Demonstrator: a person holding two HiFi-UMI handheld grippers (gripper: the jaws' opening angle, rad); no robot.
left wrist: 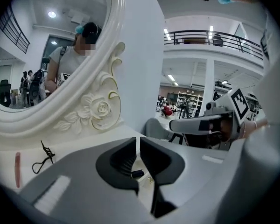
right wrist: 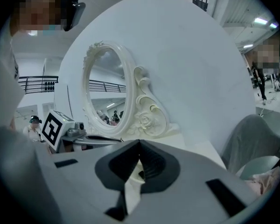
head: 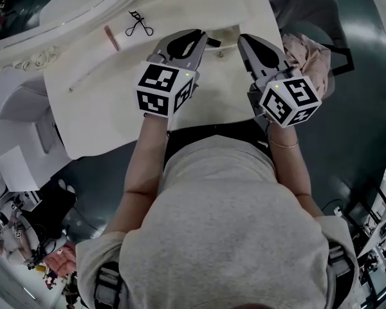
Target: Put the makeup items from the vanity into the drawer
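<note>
Makeup items lie on the white vanity top (head: 116,118), which ends in a front edge at the person's body and a right edge just beside the right gripper (head: 246,44). The carved mirror frame (left wrist: 95,111) closes off the back. Both grippers hover over the right front part of the top, side by side and close together. The left half of the surface is open room, with only loose items toward the back left.

Three items show there: one eyelash curler (head: 139,24), one pink stick (head: 111,38) just left of it, and one thin pale stick (head: 82,80) nearer the front. All three are well apart from the grippers, to the left of the left gripper (head: 202,42).

The left gripper's jaws stand nearly together, leaving a narrow slit. A fourth piece, a small dark item (left wrist: 136,173), fills that slit low down and appears pinched by the pads. The right gripper's jaws meet at the tips with nothing between them. A pinkish cloth (head: 307,53) lies off the right edge.
</note>
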